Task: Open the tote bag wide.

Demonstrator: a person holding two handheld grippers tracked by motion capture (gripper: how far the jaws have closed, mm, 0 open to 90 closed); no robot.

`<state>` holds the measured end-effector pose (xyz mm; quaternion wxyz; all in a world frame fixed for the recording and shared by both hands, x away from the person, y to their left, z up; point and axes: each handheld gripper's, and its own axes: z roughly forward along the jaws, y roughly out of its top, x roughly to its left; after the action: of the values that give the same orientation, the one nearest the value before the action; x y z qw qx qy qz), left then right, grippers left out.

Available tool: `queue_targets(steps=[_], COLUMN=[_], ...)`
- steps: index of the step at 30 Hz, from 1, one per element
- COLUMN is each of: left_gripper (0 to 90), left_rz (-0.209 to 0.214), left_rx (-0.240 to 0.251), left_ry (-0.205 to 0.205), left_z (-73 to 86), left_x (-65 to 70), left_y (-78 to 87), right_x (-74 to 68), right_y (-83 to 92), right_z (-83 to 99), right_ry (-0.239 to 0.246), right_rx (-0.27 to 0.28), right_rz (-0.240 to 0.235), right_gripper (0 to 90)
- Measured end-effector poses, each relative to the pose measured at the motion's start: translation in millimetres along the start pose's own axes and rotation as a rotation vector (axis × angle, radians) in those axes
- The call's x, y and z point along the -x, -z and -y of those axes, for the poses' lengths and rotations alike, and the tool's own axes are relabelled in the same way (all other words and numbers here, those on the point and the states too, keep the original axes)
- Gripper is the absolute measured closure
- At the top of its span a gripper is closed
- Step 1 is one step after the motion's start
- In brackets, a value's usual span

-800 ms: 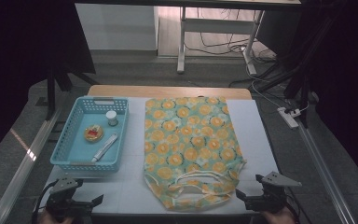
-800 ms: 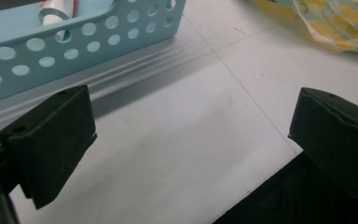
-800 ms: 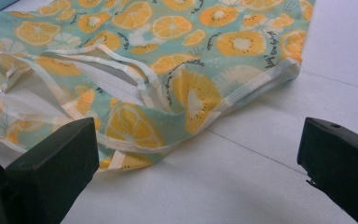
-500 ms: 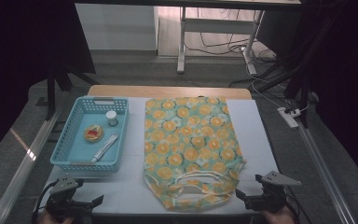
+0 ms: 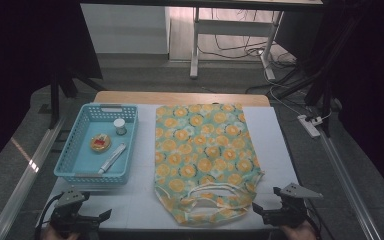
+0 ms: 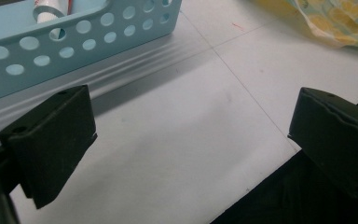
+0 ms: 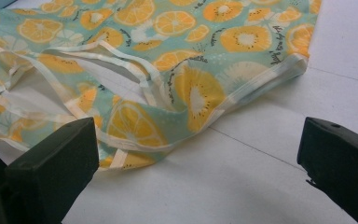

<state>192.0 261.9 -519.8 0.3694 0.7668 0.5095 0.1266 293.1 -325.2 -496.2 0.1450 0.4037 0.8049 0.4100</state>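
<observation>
The table (image 5: 280,145) is white on top with a wooden strip along its far edge, and it carries everything else. Largest on it is the bag (image 5: 205,160), a flat cloth tote printed with orange slices on pale green, lying in the middle with its pale handles and open mouth toward the person; in the right gripper view small dark script runs along the print near one corner, too small to read. To the left of the bag, apart from it, stands the basket (image 5: 75,150), light blue plastic with round holes in its walls. Inside it lie a white tube (image 5: 111,158) with red marking at one end, a round tin (image 5: 100,143) with a red and yellow label whose writing cannot be made out, and a small jar (image 5: 119,126) with a white lid near the far wall. The left tongs (image 5: 97,216) rest at the near left edge of the table, just in front of the basket, jaws spread wide, with bare table between them, touching nothing. The right tongs (image 5: 262,216) sit at the near right edge, beside the bag's near corner, jaws likewise wide apart and empty; the bag's hem lies just ahead of the jaws in the right gripper view.
</observation>
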Motion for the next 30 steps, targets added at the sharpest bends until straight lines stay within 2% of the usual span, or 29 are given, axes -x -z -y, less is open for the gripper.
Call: queue_targets(steps=[7,16,24,30], left_gripper=[0.9,0.9,1.0,1.0], left_rz=[0.001,0.004,0.006,0.006], left_rx=[0.000,0.006,0.004,0.006], left_ry=[-0.002,0.004,0.002,0.003], left_z=[0.0,0.5,0.4,0.5], left_x=[0.2,-0.5,-0.4,-0.5], left_y=[-0.1,0.3,0.1,0.2], right_x=[-4.6,-18.0,-29.2,-46.4], right_y=[0.1,0.4,-4.2,-18.2], right_z=[-0.8,-6.2,-12.1,-19.0], right_ry=[0.033,0.090,0.128,0.192], right_rx=[-0.005,0.005,0.012,-0.001], right_rz=[0.019,0.008,-0.032,-0.087], right_gripper=[0.0,0.0,0.0,0.0])
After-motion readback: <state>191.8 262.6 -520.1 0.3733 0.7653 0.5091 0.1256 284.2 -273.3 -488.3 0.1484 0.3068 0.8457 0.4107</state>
